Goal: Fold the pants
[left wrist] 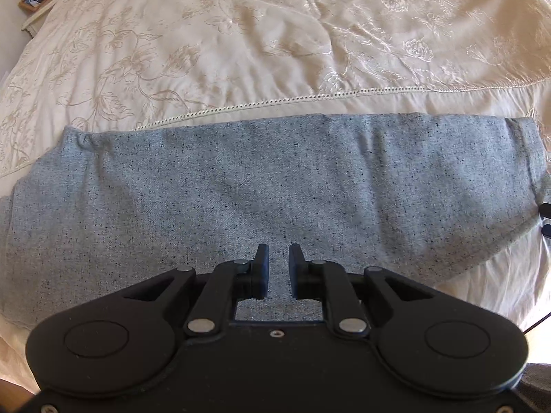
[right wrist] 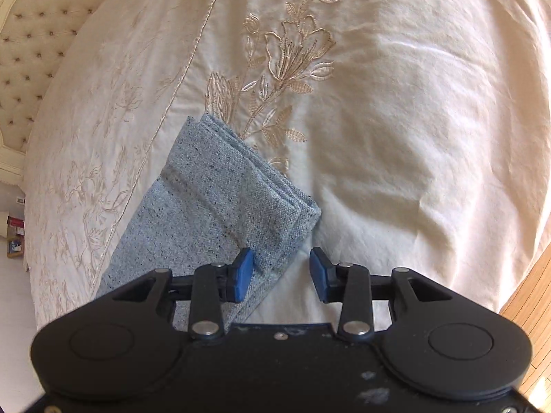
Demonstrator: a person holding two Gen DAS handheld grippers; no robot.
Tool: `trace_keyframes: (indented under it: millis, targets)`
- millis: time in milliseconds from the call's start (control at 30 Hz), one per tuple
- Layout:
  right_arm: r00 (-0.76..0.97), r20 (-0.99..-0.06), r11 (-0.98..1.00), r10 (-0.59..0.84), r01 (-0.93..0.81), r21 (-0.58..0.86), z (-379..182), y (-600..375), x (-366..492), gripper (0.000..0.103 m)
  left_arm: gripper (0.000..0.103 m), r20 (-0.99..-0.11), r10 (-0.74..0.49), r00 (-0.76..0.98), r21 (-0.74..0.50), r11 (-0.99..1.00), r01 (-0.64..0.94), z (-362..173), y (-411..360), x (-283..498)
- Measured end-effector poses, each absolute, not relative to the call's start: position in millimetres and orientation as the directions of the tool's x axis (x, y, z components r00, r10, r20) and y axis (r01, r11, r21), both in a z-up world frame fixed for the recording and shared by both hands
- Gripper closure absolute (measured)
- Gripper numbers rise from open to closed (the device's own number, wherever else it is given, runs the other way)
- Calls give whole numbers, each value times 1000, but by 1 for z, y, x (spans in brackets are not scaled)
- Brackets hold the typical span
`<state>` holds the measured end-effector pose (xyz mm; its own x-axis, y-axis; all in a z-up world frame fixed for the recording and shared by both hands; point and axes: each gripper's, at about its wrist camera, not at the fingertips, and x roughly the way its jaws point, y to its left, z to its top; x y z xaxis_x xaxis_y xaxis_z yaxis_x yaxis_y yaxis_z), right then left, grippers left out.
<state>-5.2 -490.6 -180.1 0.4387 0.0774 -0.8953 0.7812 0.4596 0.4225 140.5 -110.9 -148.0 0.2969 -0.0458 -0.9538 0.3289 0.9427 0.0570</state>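
Observation:
Speckled light-blue pants (left wrist: 261,186) lie folded lengthwise across the cream bedspread in the left wrist view. My left gripper (left wrist: 278,272) hovers over their near edge, jaws slightly apart, nothing between them. In the right wrist view the pants' leg hems (right wrist: 241,192) lie stacked, running toward the lower left. My right gripper (right wrist: 281,273) is open at the hem's near corner; its left fingertip (right wrist: 242,272) is over the cloth, its right one over the bedspread. Part of the right gripper (left wrist: 546,218) shows at the left wrist view's right edge.
The embroidered cream bedspread (left wrist: 241,41) covers the bed around the pants. A tufted headboard (right wrist: 38,51) stands at the far left. A bedside shelf with a photo frame (left wrist: 32,0) sits beyond the bed. Wooden floor (right wrist: 530,309) lies to the right.

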Motion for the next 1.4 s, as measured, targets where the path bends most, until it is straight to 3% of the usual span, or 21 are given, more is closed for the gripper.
trace_keyframes:
  millis: [333, 400, 433, 467, 600, 700, 933, 1133, 1400]
  targets:
    - [514, -852, 422, 100, 754, 504, -191, -512, -1, 62, 82, -957, -57, 283, 40, 945, 325, -148, -128, 132]
    - [535, -837, 429, 114, 733, 528, -189, -514, -1, 68, 82, -958, -66, 279, 31, 944, 330, -148, -132, 133]
    - [545, -829, 444, 125, 717, 538, -185, -513, 0, 87, 82, -958, -70, 277, 27, 943, 333, -148, -135, 134]
    - [553, -822, 455, 136, 702, 548, -182, -513, 0, 91, 82, -959, -76, 275, 21, 942, 334, -148, -138, 136]
    - [576, -806, 515, 138, 653, 555, -159, -509, 2, 92, 83, -961, -121, 249, -39, 949, 312, -151, -147, 149]
    - [589, -794, 543, 149, 623, 564, -143, -508, 6, 92, 95, -961, -145, 236, -79, 960, 269, -155, -156, 168]
    - [594, -787, 578, 169, 587, 567, -127, -506, 15, 92, 96, -966, -158, 206, -119, 974, 193, -176, -178, 216]
    - [588, -788, 599, 182, 570, 563, -125, -507, 15, 92, 99, -985, -105, 134, -79, 979, 185, -209, -191, 236]
    - [584, -791, 606, 183, 567, 558, -125, -507, 21, 92, 99, -972, -171, 160, -145, 976, 160, -173, -172, 208]
